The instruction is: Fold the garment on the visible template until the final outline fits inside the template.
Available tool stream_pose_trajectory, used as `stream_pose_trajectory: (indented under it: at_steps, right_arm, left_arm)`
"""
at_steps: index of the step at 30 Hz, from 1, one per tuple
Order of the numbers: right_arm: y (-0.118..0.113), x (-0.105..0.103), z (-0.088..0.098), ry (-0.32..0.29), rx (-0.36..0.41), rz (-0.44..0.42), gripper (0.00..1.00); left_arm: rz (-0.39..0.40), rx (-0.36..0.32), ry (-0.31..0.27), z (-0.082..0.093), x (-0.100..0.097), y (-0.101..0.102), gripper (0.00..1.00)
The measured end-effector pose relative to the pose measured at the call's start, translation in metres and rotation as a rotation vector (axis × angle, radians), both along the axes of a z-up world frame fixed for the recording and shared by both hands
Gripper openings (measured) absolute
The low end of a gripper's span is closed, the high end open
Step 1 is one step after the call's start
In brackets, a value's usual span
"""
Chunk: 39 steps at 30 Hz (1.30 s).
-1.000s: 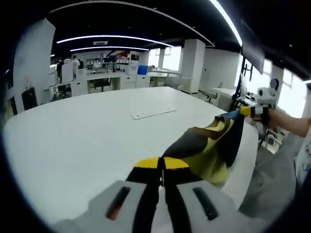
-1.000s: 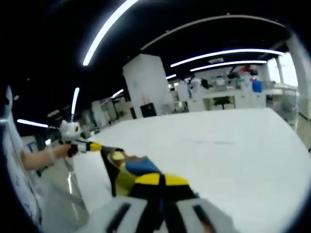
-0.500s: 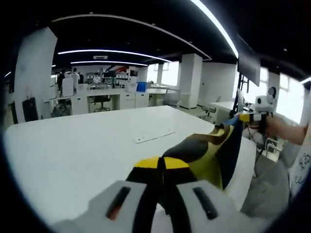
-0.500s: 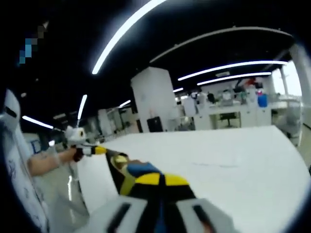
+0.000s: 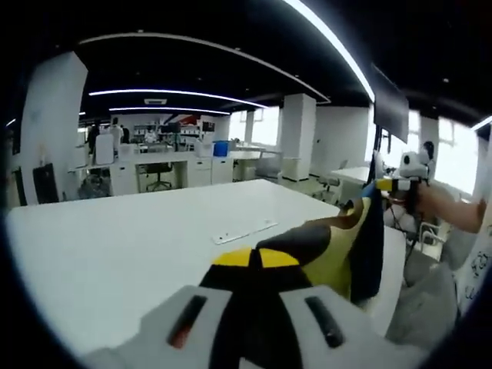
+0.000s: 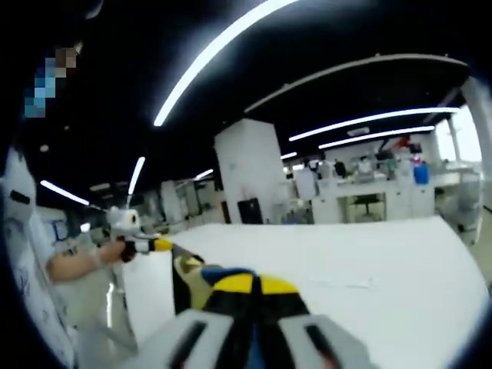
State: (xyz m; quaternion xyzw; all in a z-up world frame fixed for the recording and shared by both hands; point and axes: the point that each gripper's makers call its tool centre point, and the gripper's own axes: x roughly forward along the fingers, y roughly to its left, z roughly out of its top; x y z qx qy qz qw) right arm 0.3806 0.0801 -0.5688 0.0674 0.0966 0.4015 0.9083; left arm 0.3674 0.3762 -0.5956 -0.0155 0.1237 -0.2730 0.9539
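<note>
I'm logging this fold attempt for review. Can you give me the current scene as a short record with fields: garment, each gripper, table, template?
garment: yellow, black and blue cloth, lifted off the table and stretched between the two grippers
left gripper: jaws shut on one end of the garment
right gripper: jaws shut on the other end
table: large white top
template: thin flat white strip lying on the table beyond the garment; the garment is not on it

No legible text, labels, brands or numbers in either view.
</note>
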Motion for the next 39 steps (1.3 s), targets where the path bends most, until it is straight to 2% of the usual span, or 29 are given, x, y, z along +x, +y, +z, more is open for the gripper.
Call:
stream_pose_trajectory:
  at_steps: [5,12,16,19,20,24,28,37,39]
  right_arm:
    - [-0.001,0.015,-0.025,0.055,-0.029,0.001,0.00]
    - [0.004,0.048,-0.056,0.108,-0.070,0.011,0.00]
    - [0.008,0.070,-0.073,0.148,-0.077,0.014,0.00]
    - [0.010,0.083,-0.087,0.158,-0.136,0.015,0.00]
    - [0.010,0.087,-0.091,0.157,-0.157,0.012,0.00]
    - [0.015,0.111,-0.104,0.185,-0.147,0.019,0.00]
    - [0.018,0.128,-0.122,0.207,-0.186,0.024,0.00]
    - [0.023,0.157,-0.161,0.267,-0.240,0.024,0.00]
    - [0.024,0.162,-0.172,0.289,-0.258,0.023,0.00]
  left_arm:
    - [0.003,-0.003,0.056,-0.024,0.021,0.008,0.00]
    - [0.028,-0.005,0.125,-0.057,0.056,0.018,0.00]
    - [0.036,0.028,0.148,-0.075,0.074,0.018,0.00]
    - [0.039,0.049,0.162,-0.088,0.086,0.020,0.00]
    - [0.040,0.048,0.164,-0.092,0.090,0.020,0.00]
    - [0.055,0.043,0.185,-0.106,0.105,0.022,0.00]
    - [0.077,0.027,0.210,-0.124,0.126,0.028,0.00]
    - [0.116,0.026,0.244,-0.152,0.143,0.021,0.00]
    - [0.126,0.028,0.268,-0.164,0.153,0.030,0.00]
